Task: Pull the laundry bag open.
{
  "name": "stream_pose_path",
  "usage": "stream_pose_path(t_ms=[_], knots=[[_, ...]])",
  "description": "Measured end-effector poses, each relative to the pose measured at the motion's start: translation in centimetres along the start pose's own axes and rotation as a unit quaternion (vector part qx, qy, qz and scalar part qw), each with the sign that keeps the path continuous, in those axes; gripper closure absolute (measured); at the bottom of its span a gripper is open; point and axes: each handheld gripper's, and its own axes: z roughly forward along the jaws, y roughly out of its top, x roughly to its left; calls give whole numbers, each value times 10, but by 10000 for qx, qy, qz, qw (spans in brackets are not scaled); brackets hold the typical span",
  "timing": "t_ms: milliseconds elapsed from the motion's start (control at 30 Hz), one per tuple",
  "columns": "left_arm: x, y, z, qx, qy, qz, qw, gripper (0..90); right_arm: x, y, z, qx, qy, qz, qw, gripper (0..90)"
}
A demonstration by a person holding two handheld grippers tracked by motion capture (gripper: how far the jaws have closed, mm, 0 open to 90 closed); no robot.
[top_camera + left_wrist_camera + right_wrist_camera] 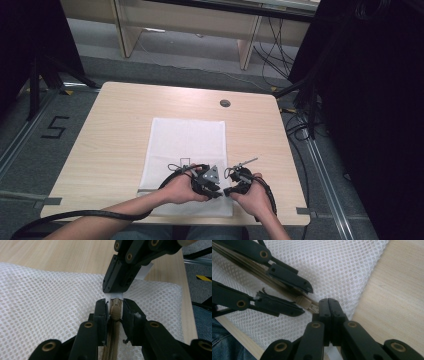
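Mesh bag [187,150] flat on counter [110,145], zipper end at near edge.

Left tongs [114,307] narrowed around tan zipper slider [115,311]; pad contact hard to confirm.

Right tongs [328,305] fully closed, pinching white end tab [117,295] beside slider.

- Keep tab anchored.
- Seat pads on slider.
- Draw along tan zipper tape [111,345], low and straight.

Bag contents, zipper's far end: unclear.

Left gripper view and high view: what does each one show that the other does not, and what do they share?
Left gripper view: the tan zipper slider, close up, between the jaws of the left hand-held gripper. High view: the whole table, the person's left hand and right hand. Shared: the white mesh bag, with the right hand-held gripper shut on its edge.
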Motion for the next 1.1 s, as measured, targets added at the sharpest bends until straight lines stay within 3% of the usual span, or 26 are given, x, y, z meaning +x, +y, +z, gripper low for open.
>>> stream_pose_path(t_ms=[267, 367, 533, 633, 667, 800, 833, 900, 1000, 1033, 1100], knots=[[-2, -4, 2, -59, 36, -20, 10000, 746, -1, 0, 0, -27, 36, -23, 10000, 900], [-3, -4, 1, -65, 75, 82, 9999, 792, -1, 0, 1, -34, 25, -13, 10000, 900], [-3, -2, 1, 11, 80, -17, 10000, 809, -2, 0, 1, -58, 53, -97, 9999, 900], [-3, 0, 0, 14, 72, 21, 10000, 810, 0, 0, 1, -21, 14, -9, 10000, 900], [-2, 1, 0, -1, 59, -4, 10000, 810, -2, 0, 1, -11, -108, -78, 9999, 900], [-1, 2, -3, -8, 18, -57, 10000, 811, -2, 0, 2, -58, 71, -85, 9999, 900], [-2, 2, -3, 32, 1, -92, 10000, 811, 0, 0, 1, 4, 19, 41, 10000, 900], [-2, 3, -4, 77, -3, -37, 10000, 812, 1, 0, 2, -26, -24, -170, 9998, 900], [-3, 3, -3, 59, 11, -77, 10000, 812, 4, 1, 2, 25, -116, -98, 9999, 900], [-3, 3, -4, 69, 28, -19, 10000, 812, 6, 2, 1, 112, -142, 30, 9998, 900], [-3, 3, -4, 77, 26, -12, 10000, 813, 4, 2, 2, 50, -139, -69, 9999, 900]])
